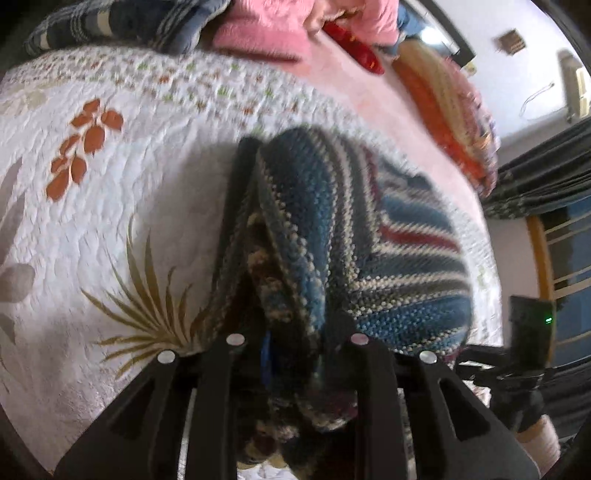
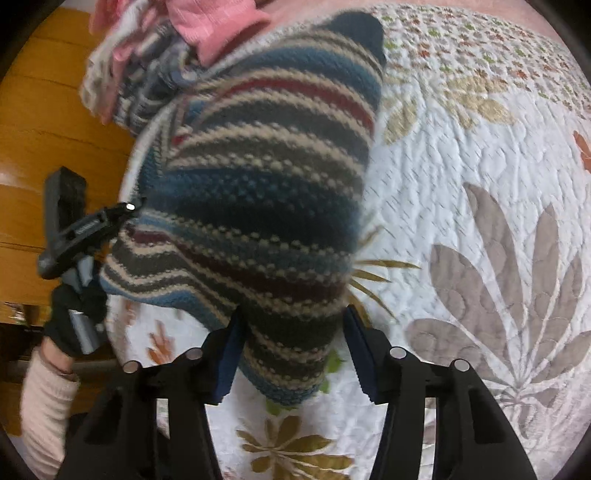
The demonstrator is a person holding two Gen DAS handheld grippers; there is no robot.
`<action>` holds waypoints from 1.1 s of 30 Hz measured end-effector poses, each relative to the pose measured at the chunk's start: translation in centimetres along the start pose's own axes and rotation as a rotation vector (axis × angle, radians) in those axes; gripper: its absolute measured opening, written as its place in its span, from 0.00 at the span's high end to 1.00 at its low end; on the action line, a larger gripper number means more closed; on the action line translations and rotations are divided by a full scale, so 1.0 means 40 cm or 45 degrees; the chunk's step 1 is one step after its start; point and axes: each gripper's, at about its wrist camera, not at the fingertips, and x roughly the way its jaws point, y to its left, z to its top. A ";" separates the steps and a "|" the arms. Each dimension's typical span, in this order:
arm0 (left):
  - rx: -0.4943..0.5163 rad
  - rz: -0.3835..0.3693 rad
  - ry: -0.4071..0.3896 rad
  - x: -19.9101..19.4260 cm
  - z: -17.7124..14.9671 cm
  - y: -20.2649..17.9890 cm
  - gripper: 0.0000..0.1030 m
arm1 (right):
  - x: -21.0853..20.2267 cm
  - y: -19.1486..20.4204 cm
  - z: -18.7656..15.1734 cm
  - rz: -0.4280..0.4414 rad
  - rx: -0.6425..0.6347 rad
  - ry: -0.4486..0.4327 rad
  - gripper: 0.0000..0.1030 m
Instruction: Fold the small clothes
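A striped knit garment in blue, cream, grey and red lies bunched on the white quilted bedspread. My left gripper is shut on a thick fold of it; one black finger shows along the fold's left side, the other is hidden under the knit. In the right wrist view the same garment rises in a hump. My right gripper is open, its blue pads standing either side of the garment's near corner. The left gripper shows at that hump's left edge, held by a gloved hand.
A heap of other clothes, pink and dark striped, sits at the quilt's far edge. An orange striped blanket lies on the pink sheet beyond. Wooden furniture borders the bed. Bare quilt stretches to the right.
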 end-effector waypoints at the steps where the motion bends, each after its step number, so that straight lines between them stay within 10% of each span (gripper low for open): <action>1: -0.005 0.009 0.002 -0.004 0.000 -0.002 0.75 | 0.008 -0.001 -0.004 -0.008 -0.002 0.004 0.48; 10: -0.170 -0.025 0.065 -0.155 -0.056 -0.014 0.45 | 0.012 0.009 -0.004 -0.011 -0.016 0.005 0.48; 21: -0.303 -0.105 0.206 -0.113 -0.149 -0.041 0.41 | 0.018 0.047 -0.001 -0.043 -0.055 0.005 0.47; 25: -0.263 -0.069 0.191 -0.078 -0.149 -0.051 0.79 | 0.027 0.053 -0.002 -0.040 -0.057 0.010 0.47; 33: -0.145 -0.126 -0.047 -0.214 -0.102 -0.077 0.89 | 0.026 0.105 -0.009 0.009 -0.098 -0.002 0.43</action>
